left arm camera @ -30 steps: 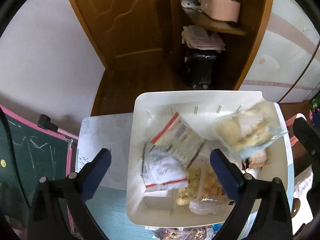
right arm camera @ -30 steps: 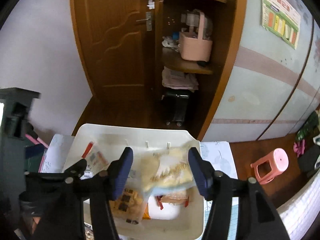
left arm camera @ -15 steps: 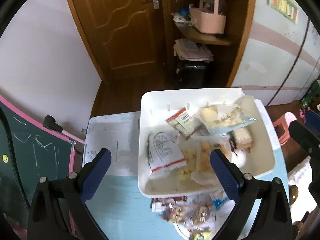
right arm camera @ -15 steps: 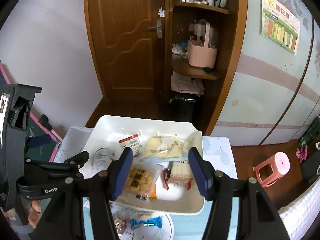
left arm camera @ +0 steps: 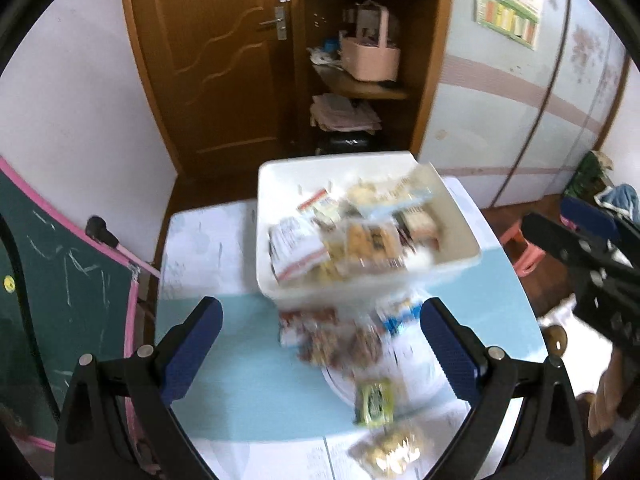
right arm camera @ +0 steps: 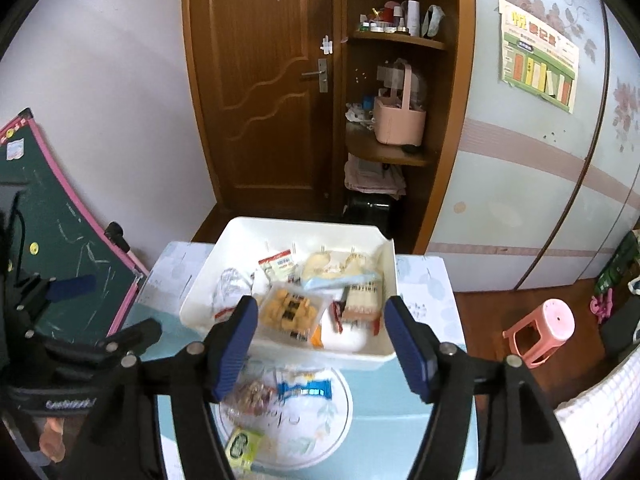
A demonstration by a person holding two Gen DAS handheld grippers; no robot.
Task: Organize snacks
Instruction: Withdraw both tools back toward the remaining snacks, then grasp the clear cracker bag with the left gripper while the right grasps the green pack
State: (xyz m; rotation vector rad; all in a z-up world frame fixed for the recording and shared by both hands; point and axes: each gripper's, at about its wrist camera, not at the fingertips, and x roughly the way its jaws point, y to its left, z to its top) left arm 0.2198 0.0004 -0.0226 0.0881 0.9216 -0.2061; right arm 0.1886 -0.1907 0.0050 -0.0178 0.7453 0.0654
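Observation:
A white bin point(left arm camera: 360, 290) point(right arm camera: 304, 224) stands at the table's far side with several snack packs in it: a yellow cracker pack point(right arm camera: 288, 308), a pale bread pack point(right arm camera: 336, 270) and a red-and-white pack point(right arm camera: 280, 262). In front of it a plate point(right arm camera: 324, 436) carries a blue wrapper point(right arm camera: 306, 390) and a green pack point(right arm camera: 242, 446). My left gripper point(left arm camera: 319, 314) hovers open over the plate's loose snacks, which are blurred. My right gripper point(right arm camera: 320, 314) hangs above the bin's near edge. Its jaws are opening and nothing is between them.
The table has a pale blue top point(left arm camera: 248, 380). A green chalkboard with a pink frame point(left arm camera: 60, 280) leans at the left. A pink stool point(right arm camera: 540, 332) stands on the floor at the right. A wooden door point(right arm camera: 264, 100) and shelves lie behind the bin.
The pale bread pack went from between my right fingers into the bin. Both grippers have pulled back and up from the bin, bringing the plate into view. The right jaws have widened.

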